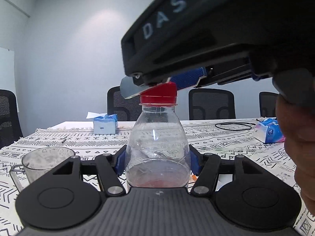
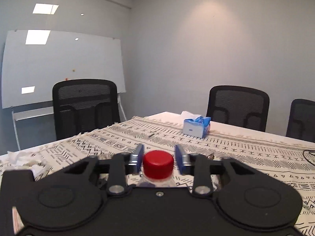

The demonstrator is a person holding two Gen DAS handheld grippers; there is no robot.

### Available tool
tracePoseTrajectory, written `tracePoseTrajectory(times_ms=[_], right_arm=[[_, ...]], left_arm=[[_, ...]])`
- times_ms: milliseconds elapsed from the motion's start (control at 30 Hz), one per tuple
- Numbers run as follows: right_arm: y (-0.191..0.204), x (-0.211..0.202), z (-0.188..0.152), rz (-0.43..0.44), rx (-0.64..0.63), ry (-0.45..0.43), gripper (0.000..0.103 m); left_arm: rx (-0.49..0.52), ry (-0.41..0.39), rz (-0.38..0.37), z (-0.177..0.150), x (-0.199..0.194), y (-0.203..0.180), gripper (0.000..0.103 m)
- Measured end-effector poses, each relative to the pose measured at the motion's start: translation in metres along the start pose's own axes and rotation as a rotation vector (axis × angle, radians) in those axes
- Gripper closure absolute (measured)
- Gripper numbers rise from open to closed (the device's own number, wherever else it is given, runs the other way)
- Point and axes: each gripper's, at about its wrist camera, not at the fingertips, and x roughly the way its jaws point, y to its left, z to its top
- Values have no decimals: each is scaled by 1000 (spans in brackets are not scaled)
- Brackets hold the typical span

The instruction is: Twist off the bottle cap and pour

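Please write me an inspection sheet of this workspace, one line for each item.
Surface: patterned tablecloth over a white table.
Job's things: clear bottle, red cap on; little reddish liquid; clear cup beside it.
Clutter: tissue box, tissue pack, crumpled tissues.
Grippers: left gripper shut on bottle; right gripper open around cap, fingers apart from it.
Cables: black loop.
Surroundings: office chairs, whiteboard.

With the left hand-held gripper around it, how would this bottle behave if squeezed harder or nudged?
The bottle looks like thin clear plastic, so it would probably dent. Only a shallow reddish layer sits at the bottom, so it is likely light and easy to tip if released.
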Motion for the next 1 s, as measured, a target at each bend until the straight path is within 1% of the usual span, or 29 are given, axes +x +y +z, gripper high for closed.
tracePoseTrajectory(times_ms=[67, 267, 333, 400, 533, 633, 667, 733, 833, 933, 1000], right_arm=[[3, 2, 0, -9, 3, 6, 71], [-2, 7, -7, 27, -7, -18, 71], [-8, 9, -11, 77, -36, -37, 71], [-20, 14, -14, 159, -50, -49, 71], [-38, 17, -15, 295, -87, -66, 71], [-47, 23, -10, 368, -98, -51, 71], [-48, 24, -8, 378, -104, -45, 71], [-44, 23, -7, 334, -43, -32, 70], [-22, 21, -9, 212, -54, -37, 68], [-11, 28, -12, 155, -68, -34, 69], [-9, 31, -12, 137, -61, -33, 70]], left_arm=[[-4, 2, -4, 1, 1, 2, 46], [3, 14, -21, 3, 3, 5, 47], [5, 18, -28, 3, 4, 7, 47], [3, 22, -32, 4, 5, 7, 47], [-3, 24, -43, 4, 6, 9, 47], [-10, 22, -40, 4, 6, 9, 47], [-13, 21, -36, 4, 6, 9, 47], [-20, 21, -25, 4, 6, 8, 46], [-22, 20, -1, 4, 6, 5, 46], [-24, 18, 4, 4, 5, 5, 46], [-22, 17, 4, 4, 4, 6, 46]])
